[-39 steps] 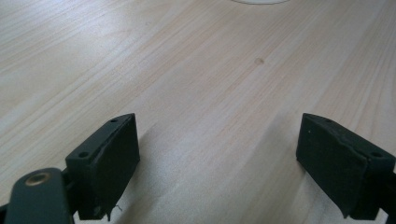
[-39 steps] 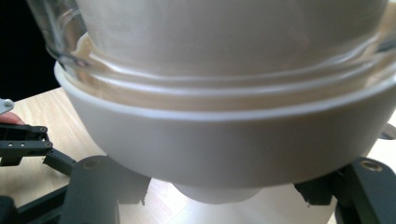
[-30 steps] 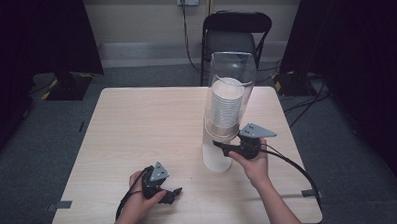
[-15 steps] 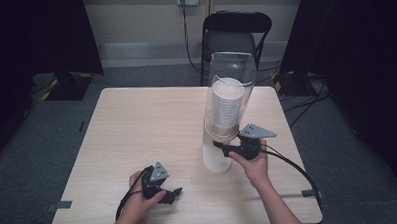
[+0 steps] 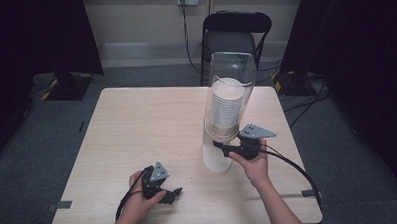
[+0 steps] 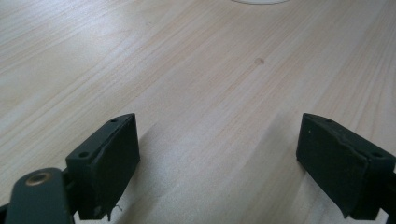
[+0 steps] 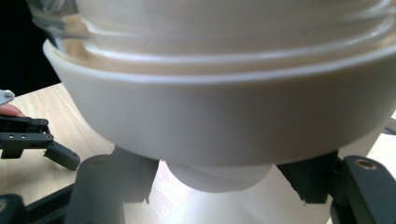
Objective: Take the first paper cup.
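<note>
A tall clear tube dispenser (image 5: 231,76) holds a stack of white cups (image 5: 226,108) and stands on a white base (image 5: 217,159) at the table's right front. In the high view my right gripper (image 5: 219,144) reaches in under the tube. In the right gripper view my right gripper (image 7: 218,184) has its jaws pressed on both sides of the lowest cup's bottom (image 7: 217,177), below the white collar (image 7: 224,126). My left gripper (image 5: 175,194) rests low at the front left. In its own view the left gripper (image 6: 218,163) is open over bare wood.
The light wooden table (image 5: 137,124) has much bare room at left and back. A black chair (image 5: 236,38) stands behind the far edge. Cables trail from both grippers towards the person. Dark curtains flank the scene.
</note>
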